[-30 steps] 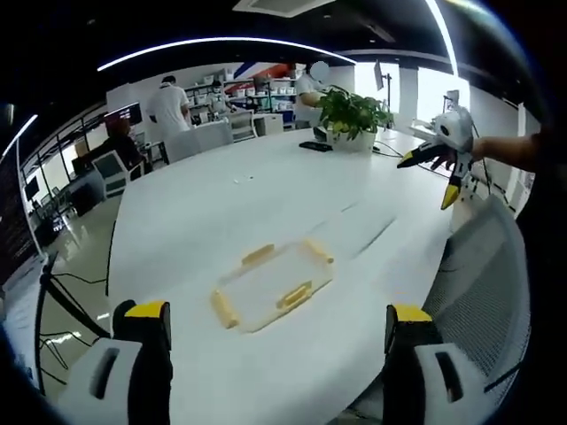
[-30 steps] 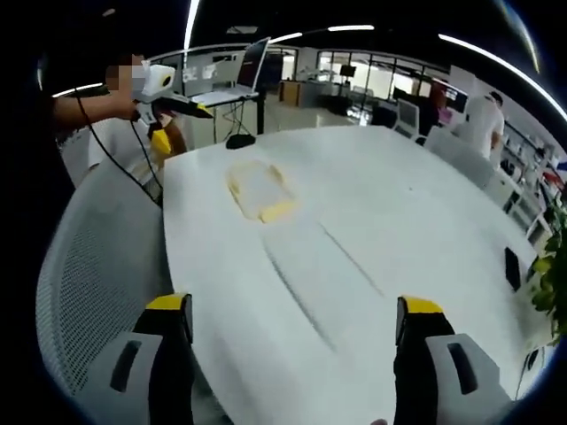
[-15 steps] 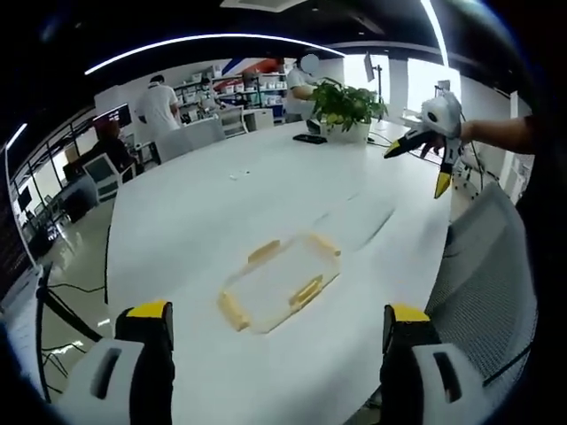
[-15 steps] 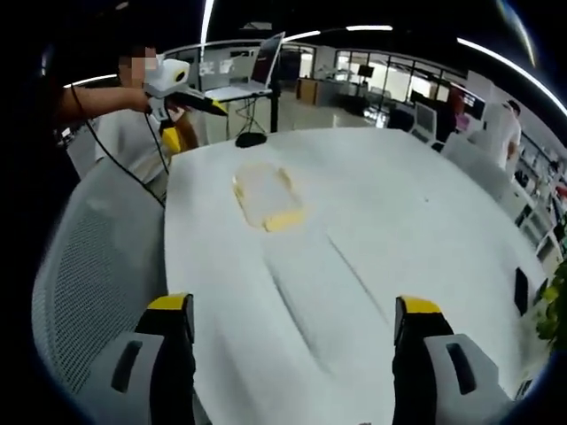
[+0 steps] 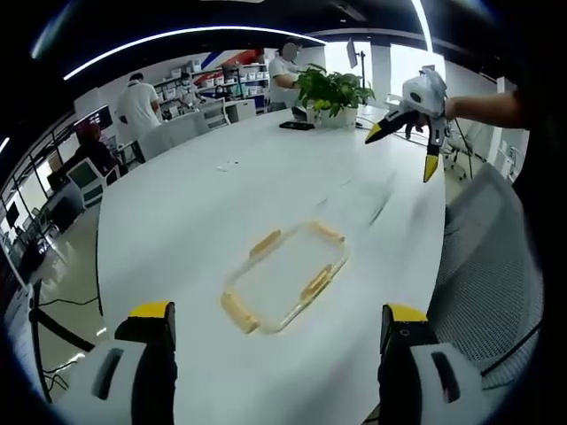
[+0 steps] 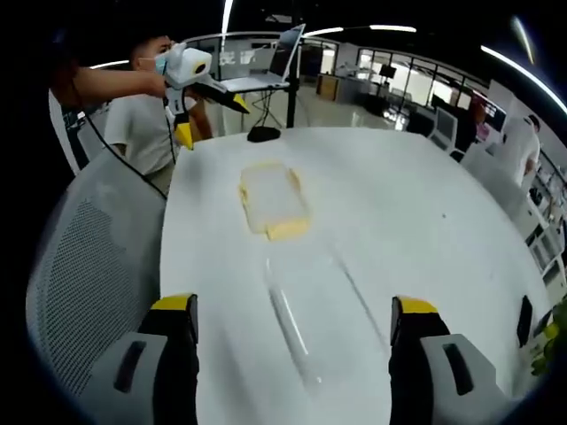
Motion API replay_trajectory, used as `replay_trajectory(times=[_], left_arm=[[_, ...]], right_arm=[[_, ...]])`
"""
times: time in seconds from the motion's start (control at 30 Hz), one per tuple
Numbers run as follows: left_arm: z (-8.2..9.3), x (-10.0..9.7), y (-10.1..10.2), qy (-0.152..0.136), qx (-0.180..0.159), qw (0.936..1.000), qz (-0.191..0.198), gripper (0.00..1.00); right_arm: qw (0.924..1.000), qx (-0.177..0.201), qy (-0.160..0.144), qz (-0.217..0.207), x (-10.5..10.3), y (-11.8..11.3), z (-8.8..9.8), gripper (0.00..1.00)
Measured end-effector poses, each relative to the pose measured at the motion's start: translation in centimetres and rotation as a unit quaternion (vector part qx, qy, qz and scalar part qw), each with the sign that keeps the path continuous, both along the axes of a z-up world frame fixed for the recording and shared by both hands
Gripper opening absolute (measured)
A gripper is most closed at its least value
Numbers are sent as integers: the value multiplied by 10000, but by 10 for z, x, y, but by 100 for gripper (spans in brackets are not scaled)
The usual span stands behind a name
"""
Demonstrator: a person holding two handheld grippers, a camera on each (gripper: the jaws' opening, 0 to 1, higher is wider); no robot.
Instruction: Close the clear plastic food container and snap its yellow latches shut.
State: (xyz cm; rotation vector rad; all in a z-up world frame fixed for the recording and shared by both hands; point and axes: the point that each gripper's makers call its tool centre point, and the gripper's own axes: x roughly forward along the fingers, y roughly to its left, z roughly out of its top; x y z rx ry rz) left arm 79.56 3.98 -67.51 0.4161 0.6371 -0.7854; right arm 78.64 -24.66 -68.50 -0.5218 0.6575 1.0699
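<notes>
a clear plastic food container (image 5: 285, 277) with yellow latches (image 5: 316, 283) lies flat on a white table (image 5: 195, 204), and in the left gripper view it now sits closer and larger than a second ago. the left gripper (image 5: 275, 354) has its jaws spread wide and holds nothing, hovering over the near table edge. the right gripper (image 6: 288, 345) is likewise wide open and empty, with the container (image 6: 273, 199) nearer in its view than before and a grey mesh chair (image 6: 84, 274) at its left.
</notes>
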Motion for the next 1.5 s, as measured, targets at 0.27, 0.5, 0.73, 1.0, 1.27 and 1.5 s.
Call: replay_trajectory(times=[0.27,0.5,0.73,1.0,1.27,1.5], left_arm=[[-9,9,-1,105,150,9994,-302,91],[-19,15,2,248,288,9981,-489,89],[-25,22,6,359,383,9967,-615,86],[-33,28,13,494,604,9931,-871,80],[-40,35,14,548,743,9885,-1199,72],[-48,40,16,630,918,9832,-1448,68]], right_arm=[[9996,-112,-3,249,8,17,-5,84],[9991,-143,25,393,14,29,-8,80],[9986,-139,68,499,24,44,-8,77],[9974,-197,150,680,30,64,-11,75],[9965,-231,207,770,36,81,-13,70],[9957,-311,279,829,38,92,-21,66]])
